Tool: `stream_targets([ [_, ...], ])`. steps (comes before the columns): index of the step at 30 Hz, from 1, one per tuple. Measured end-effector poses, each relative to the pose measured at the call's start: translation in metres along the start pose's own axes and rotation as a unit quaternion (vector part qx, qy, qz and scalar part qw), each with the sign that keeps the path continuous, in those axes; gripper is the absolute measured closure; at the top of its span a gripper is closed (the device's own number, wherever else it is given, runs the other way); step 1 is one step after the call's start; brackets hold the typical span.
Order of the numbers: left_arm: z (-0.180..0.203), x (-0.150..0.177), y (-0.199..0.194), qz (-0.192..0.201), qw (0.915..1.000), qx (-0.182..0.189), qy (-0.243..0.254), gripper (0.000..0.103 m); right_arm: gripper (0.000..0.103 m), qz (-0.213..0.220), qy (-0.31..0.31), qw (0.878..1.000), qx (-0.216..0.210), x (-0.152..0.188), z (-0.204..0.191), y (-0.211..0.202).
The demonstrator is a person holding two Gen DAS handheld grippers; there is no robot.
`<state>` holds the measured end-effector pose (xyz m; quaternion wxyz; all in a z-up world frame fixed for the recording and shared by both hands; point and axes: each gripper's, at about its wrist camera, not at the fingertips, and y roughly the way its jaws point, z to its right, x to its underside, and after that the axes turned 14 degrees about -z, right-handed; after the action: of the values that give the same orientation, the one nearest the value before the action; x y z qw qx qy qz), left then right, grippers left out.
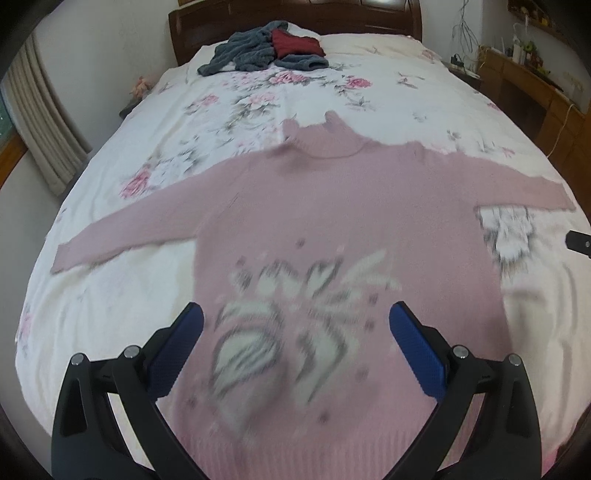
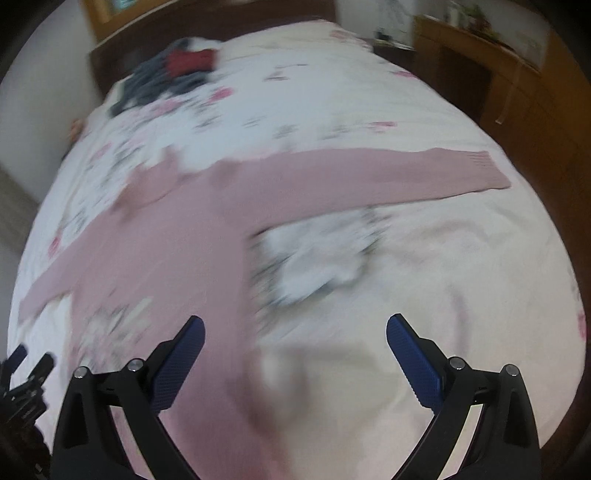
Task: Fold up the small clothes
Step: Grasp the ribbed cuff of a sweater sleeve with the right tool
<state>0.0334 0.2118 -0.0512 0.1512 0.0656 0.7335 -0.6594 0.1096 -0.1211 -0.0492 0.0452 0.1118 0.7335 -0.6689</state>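
Left gripper: the left gripper sits nearest in its own view, its two blue-padded fingers spread wide with nothing between them. It hangs over the lower body of the sweater; contact with the cloth cannot be judged from the blurred picture.

Right gripper: the right gripper also has its fingers spread wide and holds nothing. It is over the bed at the sweater's right edge, one finger above pink knit and the other above bare bedspread.

Sweater: a pink knitted sweater lies flat and unfolded, front up, on the near half of the bed. Its ribbed hem is closest, its high neck points away, and both sleeves stretch straight out to the sides. A cream and grey knitted pattern covers the chest and belly. In the right wrist view the right sleeve reaches out to its ribbed cuff near the bed's edge.

Bed: the bed carries a white bedspread printed with pink and grey flowers.

Clothes pile: well beyond the sweater, by the head of the bed, lies a heap of grey garments with a dark red knitted piece on top.

Headboard: a dark wooden headboard stands behind the pile.

Surroundings: a beige curtain hangs on the left, and a wooden desk with small, unclear items stands on the right.
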Motion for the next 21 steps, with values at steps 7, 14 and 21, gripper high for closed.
stream_targets([
  [7,0.042,-0.084,0.025,0.024,0.9994,0.020,-0.012,0.003,0.004,-0.034,0.114,0.993,0.003,-0.108,0.130,0.050],
  [14,0.077,-0.137,0.054,0.027,0.9990,0.027,-0.022,0.003,0.011,-0.066,0.191,0.979,0.012,-0.167,0.227,0.102],
  [21,0.091,-0.157,0.082,0.010,0.9996,0.019,-0.019,0.003,0.016,-0.069,0.228,0.971,-0.028,-0.192,0.275,0.126],
])
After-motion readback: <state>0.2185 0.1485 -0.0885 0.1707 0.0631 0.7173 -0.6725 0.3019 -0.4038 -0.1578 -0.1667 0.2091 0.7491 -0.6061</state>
